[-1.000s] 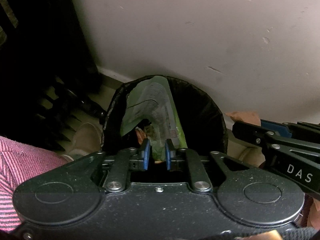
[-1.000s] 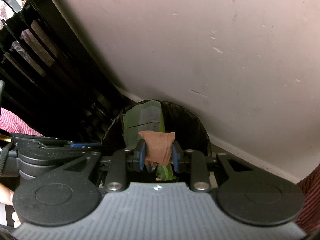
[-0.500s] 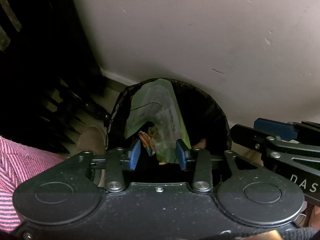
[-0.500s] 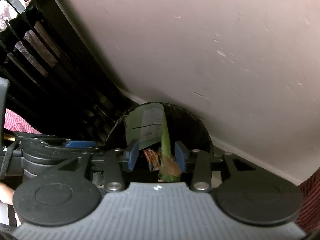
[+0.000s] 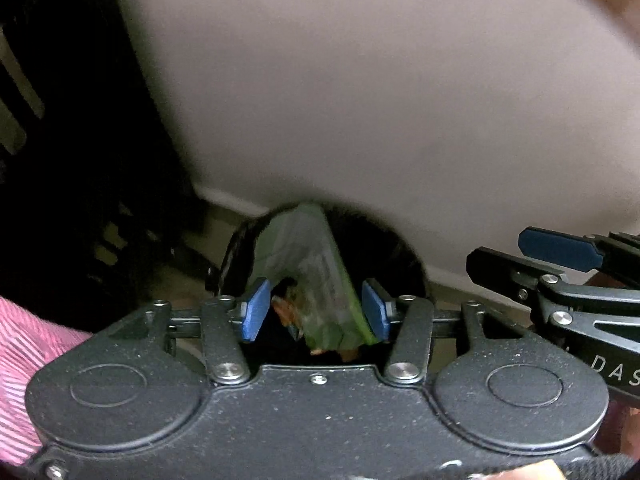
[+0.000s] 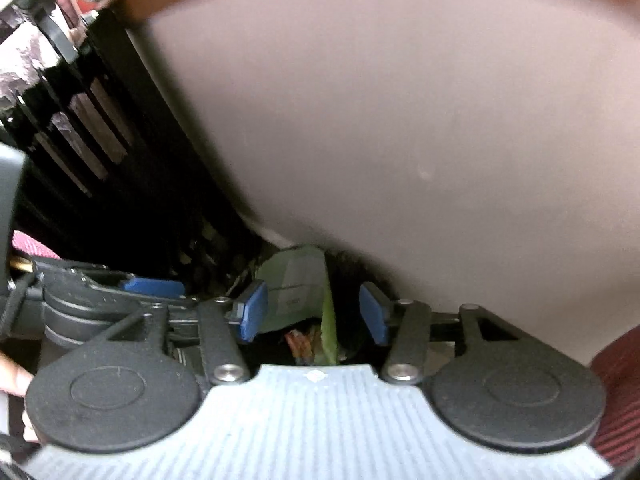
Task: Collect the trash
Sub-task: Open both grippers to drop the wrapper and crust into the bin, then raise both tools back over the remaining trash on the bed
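Both my left tongs (image 5: 315,316) and right tongs (image 6: 313,312) have just been opening and stand apart with nothing gripped — the scraps lie in the black bin (image 5: 384,252) beside the green packet (image 5: 308,264) — so, drop done, I'd judge more trash comes next.

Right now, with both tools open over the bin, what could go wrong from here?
1. The green wrapper stands tall against the bin's rim; it may tip out onto the floor.
2. The left tool and right tool, whose jaws have just been opening with nothing between them, sit close together and could knock each other.
3. Both views are blurred, so small scraps could be misjudged.
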`<state>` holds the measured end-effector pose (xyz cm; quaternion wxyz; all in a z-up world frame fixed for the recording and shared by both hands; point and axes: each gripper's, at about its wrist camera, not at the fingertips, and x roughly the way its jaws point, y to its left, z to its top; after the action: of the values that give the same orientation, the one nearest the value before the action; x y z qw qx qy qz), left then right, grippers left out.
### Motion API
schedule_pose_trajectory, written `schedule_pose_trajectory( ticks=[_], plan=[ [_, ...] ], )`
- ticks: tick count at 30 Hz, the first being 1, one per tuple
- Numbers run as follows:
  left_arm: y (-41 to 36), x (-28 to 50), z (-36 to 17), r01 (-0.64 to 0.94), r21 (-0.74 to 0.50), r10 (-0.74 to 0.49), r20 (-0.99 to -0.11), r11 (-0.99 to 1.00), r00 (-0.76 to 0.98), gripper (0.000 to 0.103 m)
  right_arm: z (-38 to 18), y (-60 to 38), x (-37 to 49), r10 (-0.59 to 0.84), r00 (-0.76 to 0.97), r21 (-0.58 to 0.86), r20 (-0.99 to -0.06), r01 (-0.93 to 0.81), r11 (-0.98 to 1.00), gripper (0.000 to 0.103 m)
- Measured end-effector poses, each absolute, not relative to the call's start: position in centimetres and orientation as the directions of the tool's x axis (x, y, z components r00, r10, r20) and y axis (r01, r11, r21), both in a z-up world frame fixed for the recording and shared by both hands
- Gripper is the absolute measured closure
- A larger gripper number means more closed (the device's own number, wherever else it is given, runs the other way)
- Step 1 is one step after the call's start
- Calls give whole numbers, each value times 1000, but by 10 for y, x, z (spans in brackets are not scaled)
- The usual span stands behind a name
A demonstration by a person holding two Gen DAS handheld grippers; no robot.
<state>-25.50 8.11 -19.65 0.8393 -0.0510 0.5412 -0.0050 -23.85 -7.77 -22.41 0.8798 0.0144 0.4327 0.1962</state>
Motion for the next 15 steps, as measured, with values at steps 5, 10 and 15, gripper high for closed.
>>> schedule_pose_trajectory(
  ticks=[5, 10, 15],
  plan=[
    [78, -262, -145, 18, -113, -107, -861, 993, 498, 49, -184, -86, -252, 375, 608, 175, -700, -363, 915, 33],
    [81, -268, -82, 88, -141, -165, -779, 986, 605, 45, -134, -92, -266, 403, 673, 139, -620, -412, 901, 29],
    [83, -270, -22, 157, -138, -209, -684, 978, 699, 35, -87, -104, -271, 430, 734, 115, -526, -440, 891, 27]
  ],
)
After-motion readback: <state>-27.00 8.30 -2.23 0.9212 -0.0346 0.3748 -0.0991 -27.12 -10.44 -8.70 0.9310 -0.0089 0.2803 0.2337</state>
